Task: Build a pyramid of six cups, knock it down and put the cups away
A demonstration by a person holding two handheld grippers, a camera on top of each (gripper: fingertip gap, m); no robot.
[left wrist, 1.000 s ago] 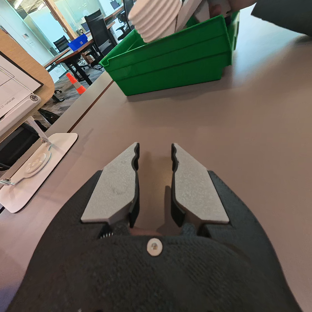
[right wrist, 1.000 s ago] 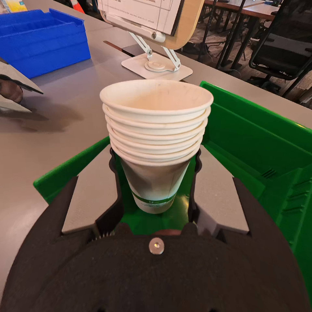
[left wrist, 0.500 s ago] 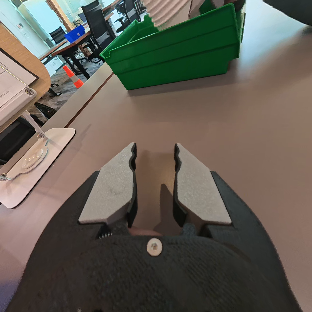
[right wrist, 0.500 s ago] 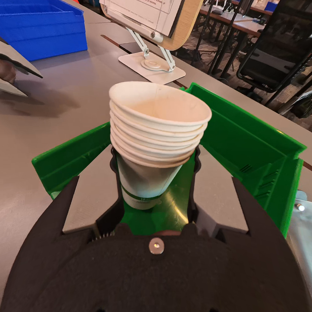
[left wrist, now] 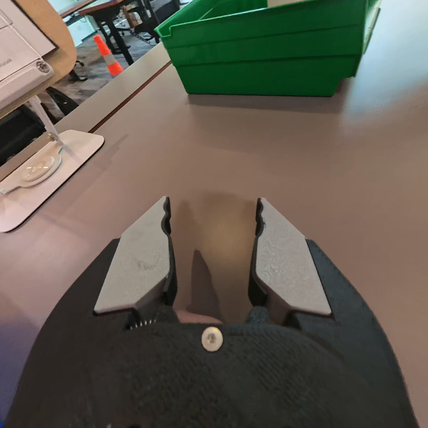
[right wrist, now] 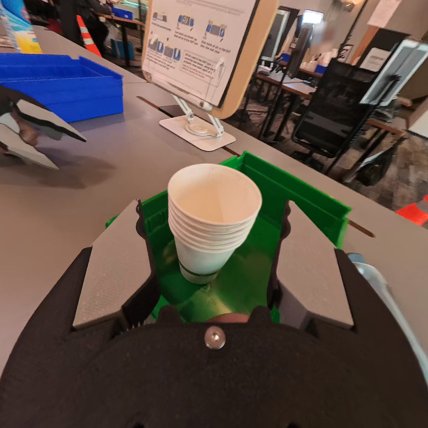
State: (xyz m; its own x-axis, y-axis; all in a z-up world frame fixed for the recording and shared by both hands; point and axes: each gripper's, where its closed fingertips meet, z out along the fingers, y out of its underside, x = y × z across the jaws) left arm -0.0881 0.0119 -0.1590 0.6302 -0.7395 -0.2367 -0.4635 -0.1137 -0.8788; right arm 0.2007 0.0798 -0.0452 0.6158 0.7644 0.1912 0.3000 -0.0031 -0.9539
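**Stack released into the bin, both sets of jaws wider**

Since a second ago, opened wide off the stack of cups [right wrist: 212, 222] and drawn back a little: right gripper [right wrist: 212, 213], jaws now spread with clear gaps on both sides, gripping nothing. Spread wider too, over bare tabletop [left wrist: 301, 150]: left gripper [left wrist: 213, 213], jaws well apart and empty.

Directly ahead of the right jaws, between the two fingers but touching neither: six or so nested white paper cups, mouth up, long axis close to upright with a slight lean, base seemingly resting on the floor of the green bin [right wrist: 301, 192]; contact not fully clear. Far ahead of the left jaws and well apart: the same green bin [left wrist: 266, 53], only a sliver of cup visible above its rim. Nearer by a wide margin: the right gripper. Judged close to finished, with the cups put away.

Smooth grey-brown surface, faintly glossy. To the left of the right jaws, a blue bin [right wrist: 69, 92]; beyond, a tilted instruction board on a white stand [right wrist: 199, 134]. Farther off, office chairs, desks and an orange cone [left wrist: 107, 58].
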